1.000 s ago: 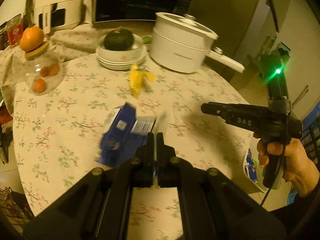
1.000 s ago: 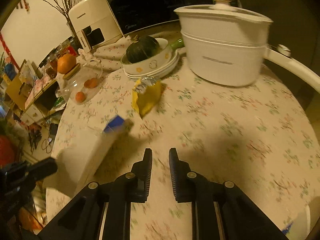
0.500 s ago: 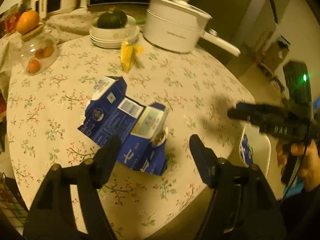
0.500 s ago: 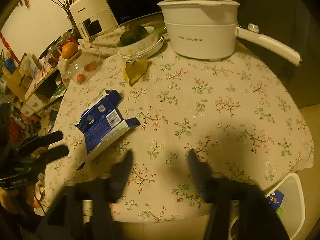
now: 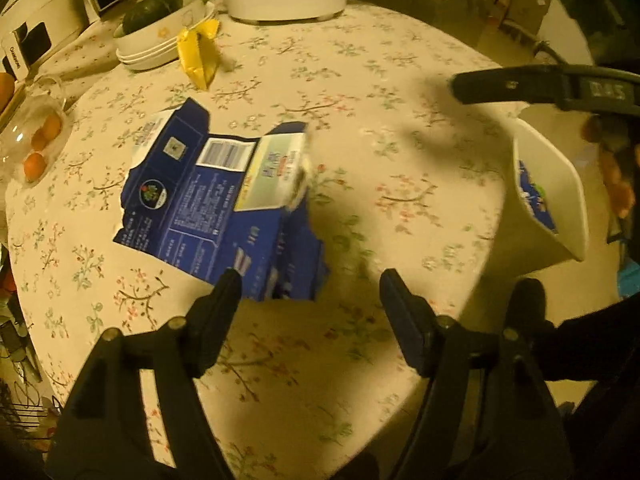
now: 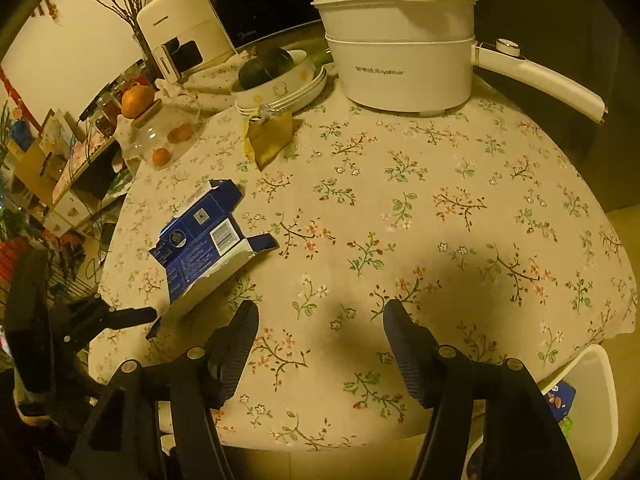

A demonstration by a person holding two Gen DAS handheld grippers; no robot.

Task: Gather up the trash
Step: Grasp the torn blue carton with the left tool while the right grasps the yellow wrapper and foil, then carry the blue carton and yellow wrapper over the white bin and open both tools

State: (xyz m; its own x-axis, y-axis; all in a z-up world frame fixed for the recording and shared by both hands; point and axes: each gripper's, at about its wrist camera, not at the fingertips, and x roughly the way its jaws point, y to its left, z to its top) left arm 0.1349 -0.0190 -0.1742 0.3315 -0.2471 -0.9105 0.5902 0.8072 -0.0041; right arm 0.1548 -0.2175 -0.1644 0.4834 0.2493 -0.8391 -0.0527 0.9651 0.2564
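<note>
A flattened blue carton (image 5: pixel 208 200) lies on the round floral tablecloth (image 5: pixel 360 80), also in the right wrist view (image 6: pixel 204 240). A crumpled yellow wrapper (image 5: pixel 198 54) lies beyond it near the stacked bowls, also in the right wrist view (image 6: pixel 268 136). My left gripper (image 5: pixel 310 300) is open and empty, just in front of the carton's near edge. My right gripper (image 6: pixel 318 332) is open and empty above the table's near edge. A white bin (image 5: pixel 560 200) with blue trash inside stands beside the table, also in the right wrist view (image 6: pixel 588 392).
A white electric pot (image 6: pixel 400 52) with a long handle stands at the back. Stacked bowls with a dark squash (image 6: pixel 276 76) sit left of it. A glass jar of oranges (image 6: pixel 160 136) is at the left edge. A white appliance (image 6: pixel 180 36) stands behind.
My left gripper let go of the blue carton, which now lies on the table, and opened wide. My right gripper also opened. Both pulled back toward the table's near edge.
</note>
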